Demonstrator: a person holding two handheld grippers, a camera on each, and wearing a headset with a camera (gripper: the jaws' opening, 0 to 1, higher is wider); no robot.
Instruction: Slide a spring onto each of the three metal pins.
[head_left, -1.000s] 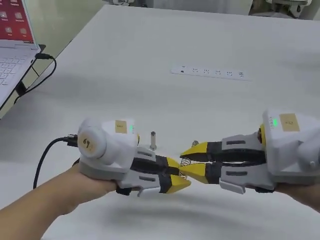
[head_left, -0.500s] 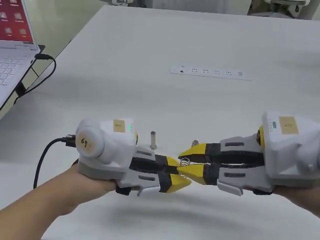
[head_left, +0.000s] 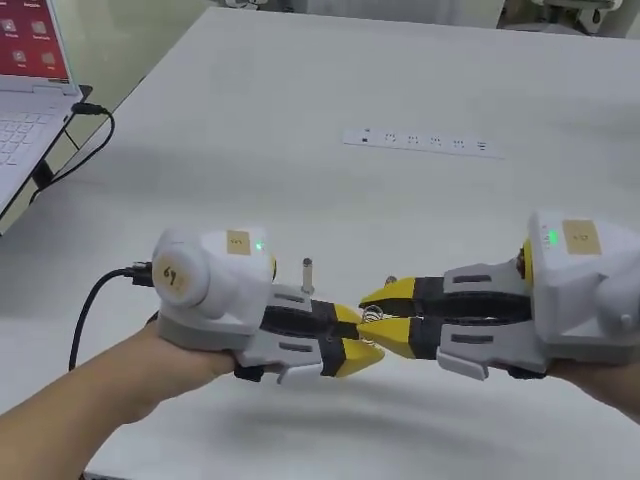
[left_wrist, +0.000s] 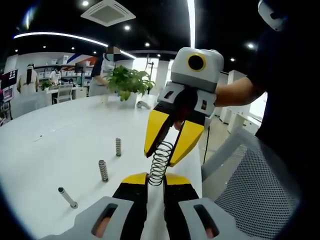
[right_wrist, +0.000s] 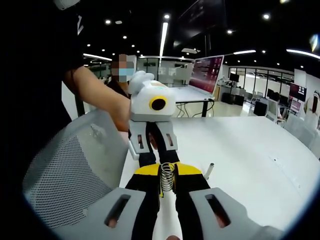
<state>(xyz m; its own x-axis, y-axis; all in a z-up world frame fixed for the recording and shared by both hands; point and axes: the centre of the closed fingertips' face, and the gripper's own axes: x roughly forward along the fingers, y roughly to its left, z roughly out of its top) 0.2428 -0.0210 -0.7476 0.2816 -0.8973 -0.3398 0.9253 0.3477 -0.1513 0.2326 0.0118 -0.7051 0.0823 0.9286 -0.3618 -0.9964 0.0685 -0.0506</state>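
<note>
Fingers (left_wrist: 134, 180) of the left gripper (left_wrist: 156, 178) are pinching one end of a loose spring (left_wrist: 160, 162). The right gripper (right_wrist: 168, 170) is meeting it tip to tip, with its own fingers (right_wrist: 146, 171) pressing in on the other end of the same coil. The spring is therefore bridging the two sets of yellow tips, held off the surface.

Both tools are hovering low over a white table (head_left: 300, 100), each gripped by one of the person's hands. A grey mesh chair (left_wrist: 250, 180) is sitting just past the table's near edge. An open laptop (head_left: 25, 80) is resting at the far left of the head view, and a white socket strip (head_left: 420, 143) is lying flat further back, well apart from the work.

Just behind the left gripper, a bare pin (head_left: 307, 276) is standing upright on the table. In the left gripper view, this pin is lining up in a row with the nearer sprung pin (left_wrist: 103, 170) and the farther sprung pin (left_wrist: 118, 146). Each of those two is already wearing a coil, and the row is standing off to the left of the held spring.
</note>
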